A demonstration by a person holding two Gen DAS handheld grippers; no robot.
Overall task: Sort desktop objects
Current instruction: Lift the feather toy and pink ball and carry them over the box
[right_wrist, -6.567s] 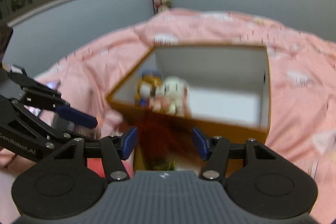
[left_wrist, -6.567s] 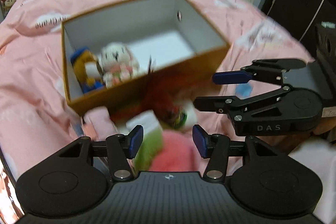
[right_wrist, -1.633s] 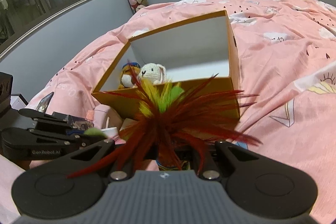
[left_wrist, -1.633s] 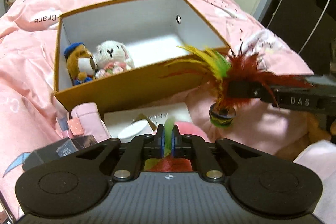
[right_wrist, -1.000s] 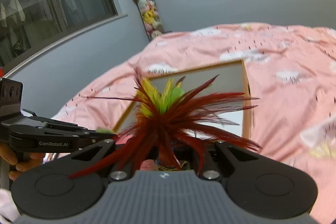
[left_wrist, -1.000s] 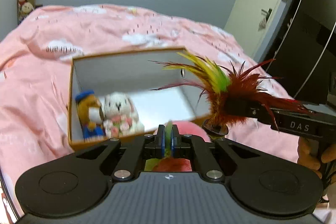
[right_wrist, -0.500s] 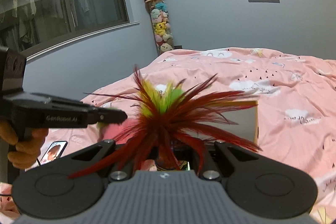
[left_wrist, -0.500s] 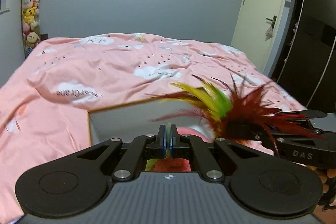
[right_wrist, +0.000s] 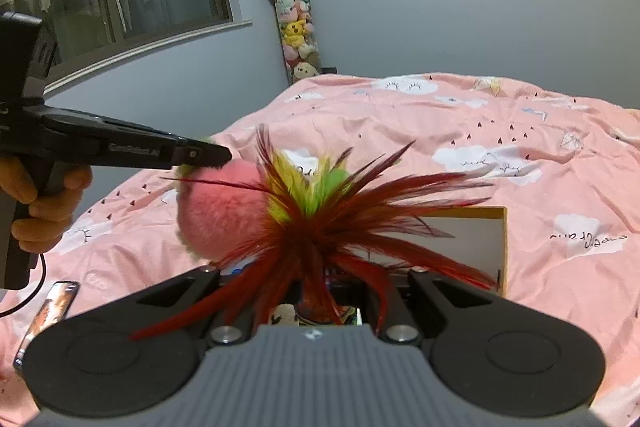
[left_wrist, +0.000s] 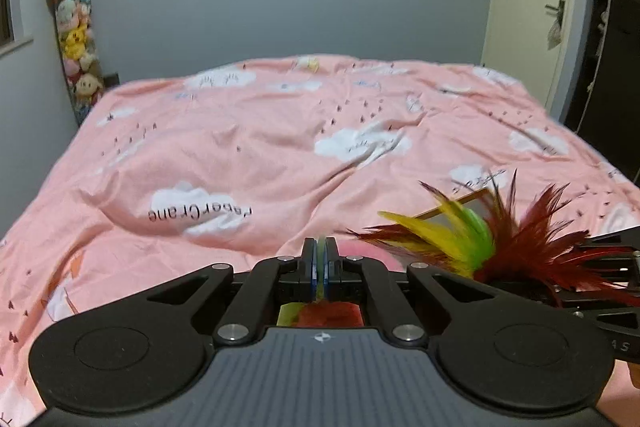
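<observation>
My left gripper [left_wrist: 320, 259] is shut on the thin green leaf of a pink plush fruit [left_wrist: 362, 251], which hangs just under the pads. In the right wrist view the left gripper [right_wrist: 216, 157] comes in from the left with the pink plush fruit [right_wrist: 224, 211] dangling below its tip. My right gripper [right_wrist: 320, 291] is shut on the base of a feather shuttlecock [right_wrist: 328, 211], whose red, yellow and green feathers fan out and hide the pads. The feather shuttlecock [left_wrist: 480, 247] shows at the right of the left wrist view. The orange box [right_wrist: 502, 247] lies below both, mostly hidden.
A pink bedspread [left_wrist: 280, 147] with cloud prints fills the ground. A column of plush toys [right_wrist: 294, 27] stands in the far corner. A phone [right_wrist: 52, 311] lies at the lower left. A door [left_wrist: 532, 27] is at the right. A person's hand [right_wrist: 44, 211] grips the left handle.
Both grippers have lifted and moved ahead with their toys still held. The box has sunk to the bottom of both views, and the toys inside it are out of sight.
</observation>
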